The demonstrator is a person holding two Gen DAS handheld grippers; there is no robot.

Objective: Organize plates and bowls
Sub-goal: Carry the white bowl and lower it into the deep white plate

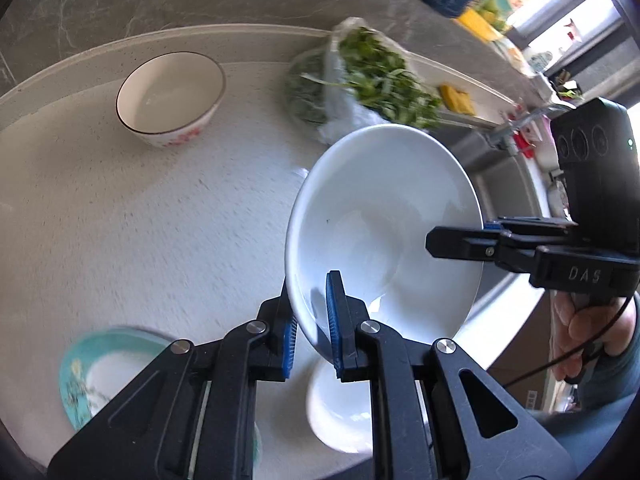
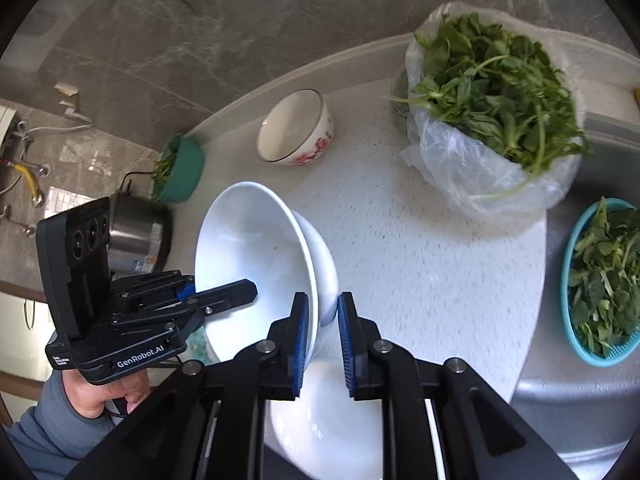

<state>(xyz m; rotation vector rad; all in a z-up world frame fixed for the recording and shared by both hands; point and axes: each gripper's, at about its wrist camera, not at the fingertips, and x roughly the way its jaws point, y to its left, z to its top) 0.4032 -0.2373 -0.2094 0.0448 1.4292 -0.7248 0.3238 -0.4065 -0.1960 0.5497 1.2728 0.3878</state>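
A large white bowl is held tilted above the counter by both grippers. My left gripper is shut on its near rim. My right gripper is shut on the opposite rim of the same white bowl. Each gripper shows in the other's view, the right one and the left one. A second white bowl sits on the counter right below; it also shows in the right wrist view. A small bowl with red flowers stands further back. A teal plate lies at the lower left.
A plastic bag of greens stands at the back of the white counter. A teal basket of greens sits in the sink at the right. A green bowl of greens and a steel pot stand at the left.
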